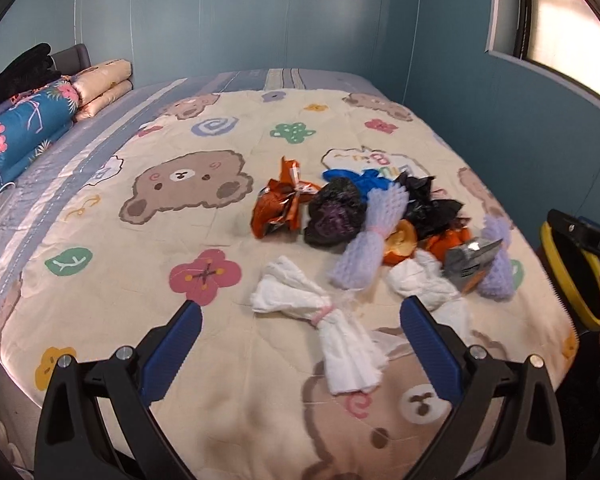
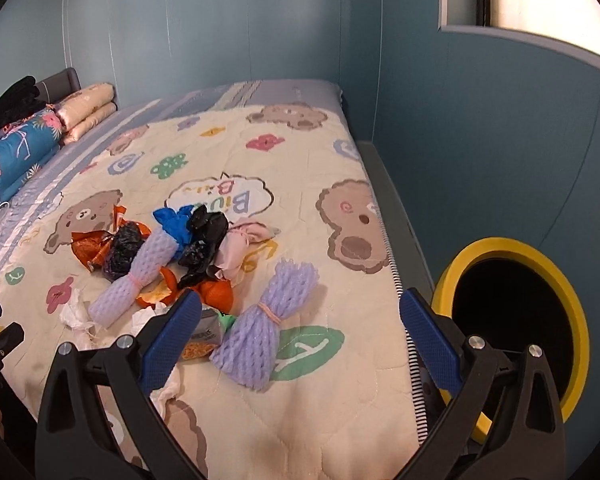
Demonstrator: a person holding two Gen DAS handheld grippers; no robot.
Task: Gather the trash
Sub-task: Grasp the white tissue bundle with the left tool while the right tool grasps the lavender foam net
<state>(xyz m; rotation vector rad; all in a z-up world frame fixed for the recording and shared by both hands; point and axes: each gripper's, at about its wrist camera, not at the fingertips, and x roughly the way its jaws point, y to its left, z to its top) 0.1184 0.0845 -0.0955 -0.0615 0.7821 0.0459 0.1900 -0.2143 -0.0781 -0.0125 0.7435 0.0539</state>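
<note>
While both the left gripper (image 1: 300, 332) and right gripper (image 2: 300, 332) are held wide open and empty, the white tissue bundle (image 1: 324, 320) at twelve o'clock — light, soft — is best pinched at its banded waist.

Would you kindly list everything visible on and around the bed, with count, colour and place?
foam fruit nets: two, lilac, tied with bands, one in the pile, one nearer the bed edge
tissue bundles: two, white, nearest the left gripper
snack wrapper: one, orange, left of the pile
plastic bags: two, black, mid-pile
blue bag: one, behind the pile
orange peel: several pieces, orange, mid-pile
silver packet: one, by the peel
pink cloth: one, right of the pile
quilt: one, cream, bear print
folded bedding: stack at the headboard
bin: one, yellow rim, black inside, beside the bed
left gripper: open
right gripper: open
</note>
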